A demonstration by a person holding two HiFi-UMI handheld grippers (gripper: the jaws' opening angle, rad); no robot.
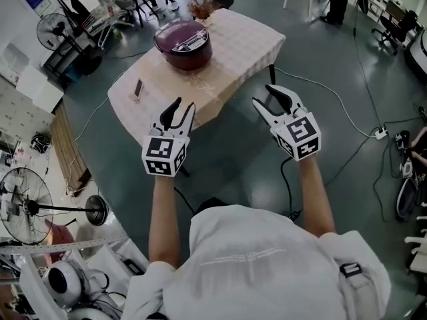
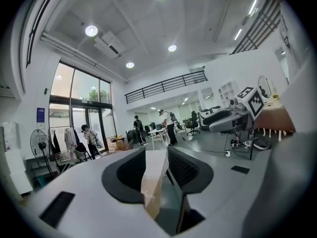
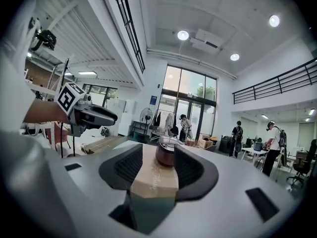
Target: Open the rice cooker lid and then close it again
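A dark red rice cooker [image 1: 182,43] with its lid down stands at the far end of a small table [image 1: 233,45] covered by a beige cloth. Both grippers hang in the air short of the table's near edge, well apart from the cooker. My left gripper [image 1: 183,107] is open and empty. My right gripper [image 1: 263,94] is also open with nothing in it. In the right gripper view the cooker [image 3: 166,152] shows far off between the jaws, on the table [image 3: 154,182]. The left gripper view shows only the table's edge [image 2: 154,175] between its jaws.
A small phone-like object [image 1: 138,87] lies on the table's left side and dried flowers [image 1: 202,7] stand behind the cooker. Standing fans [image 1: 30,209] [image 1: 53,29] are at the left. Cables and a power strip [image 1: 380,133] lie on the floor at the right.
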